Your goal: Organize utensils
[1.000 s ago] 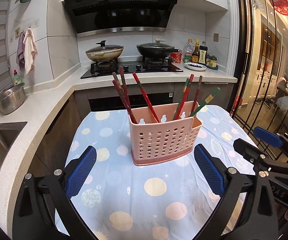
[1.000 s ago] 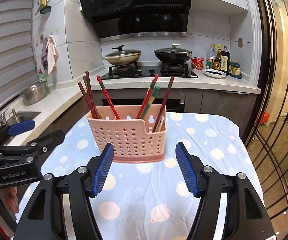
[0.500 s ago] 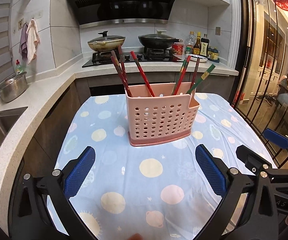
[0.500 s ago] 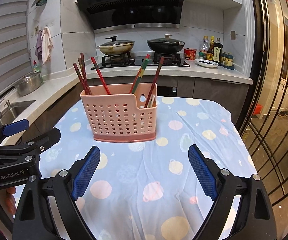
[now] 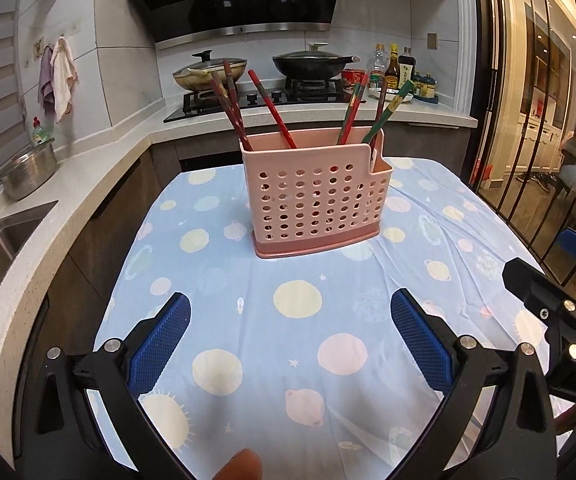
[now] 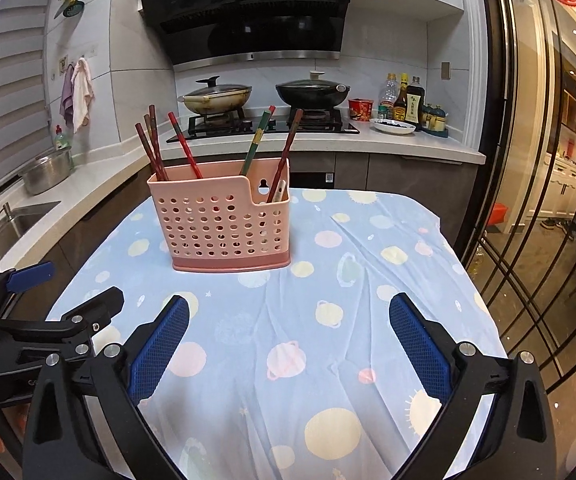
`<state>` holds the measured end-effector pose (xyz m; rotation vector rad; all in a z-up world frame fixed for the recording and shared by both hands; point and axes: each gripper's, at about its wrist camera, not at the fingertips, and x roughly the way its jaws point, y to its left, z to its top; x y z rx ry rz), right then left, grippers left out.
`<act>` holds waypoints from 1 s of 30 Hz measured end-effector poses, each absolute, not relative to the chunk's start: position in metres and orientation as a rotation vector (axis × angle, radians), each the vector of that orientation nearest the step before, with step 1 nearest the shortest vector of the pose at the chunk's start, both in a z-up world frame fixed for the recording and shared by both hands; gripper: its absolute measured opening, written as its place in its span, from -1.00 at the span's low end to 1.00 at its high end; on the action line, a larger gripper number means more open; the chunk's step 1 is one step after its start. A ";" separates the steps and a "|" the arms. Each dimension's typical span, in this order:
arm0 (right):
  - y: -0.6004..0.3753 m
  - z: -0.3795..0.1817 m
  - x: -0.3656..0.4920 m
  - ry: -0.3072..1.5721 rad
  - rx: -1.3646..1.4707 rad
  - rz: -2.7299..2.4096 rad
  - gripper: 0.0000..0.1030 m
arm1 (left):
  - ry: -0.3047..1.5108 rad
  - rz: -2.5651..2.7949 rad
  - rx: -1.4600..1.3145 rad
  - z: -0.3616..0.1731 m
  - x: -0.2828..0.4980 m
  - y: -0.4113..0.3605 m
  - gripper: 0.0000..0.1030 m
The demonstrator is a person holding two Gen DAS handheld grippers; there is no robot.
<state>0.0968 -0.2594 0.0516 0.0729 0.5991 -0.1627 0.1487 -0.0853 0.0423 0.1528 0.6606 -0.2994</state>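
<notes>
the pink utensil basket (image 6: pixel 223 224) stands upright near the middle of the table (image 6: pixel 368 320), on its blue spotted cloth, well ahead of both grippers. chopsticks already stand in it: a cluster of dark red chopsticks (image 6: pixel 153 144) leans toward its left end, and a green-and-red chopstick (image 6: pixel 256 140) and another dark red one lean toward the right, near the lower notched end section, where a pale utensil tip also shows. nothing loose is visible on the cloth in either view. the right gripper (image 6: pixel 288 344) hovers low over the near part of the table with its jaws opening wide and nothing between them; the left gripper (image 5: pixel 290 340) likewise has its blue pads spread apart and empty, hanging over the near cloth, with a fingertip (image 5: pixel 239 466) of the person just visible at the bottom edge. judging from this, the sorting step looks finished or close to it, and both hands seem to stand back from the basket. if anything remains, the next move calls for checking whether the two groups of chopsticks are properly paired; regrouping one would need a narrow, careful pinch on a thin, slanted stick without tipping the light basket.
</notes>
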 end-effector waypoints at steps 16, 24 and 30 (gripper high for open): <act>-0.253 0.034 0.069 0.621 0.076 -0.174 0.88 | 0.691 -0.249 0.147 0.023 0.125 -0.071 0.86; -0.249 0.027 0.063 0.637 0.084 -0.163 0.88 | 0.687 -0.248 0.152 0.023 0.119 -0.070 0.86; -0.249 0.026 0.060 0.638 0.085 -0.167 0.88 | 0.685 -0.233 0.151 0.021 0.114 -0.068 0.86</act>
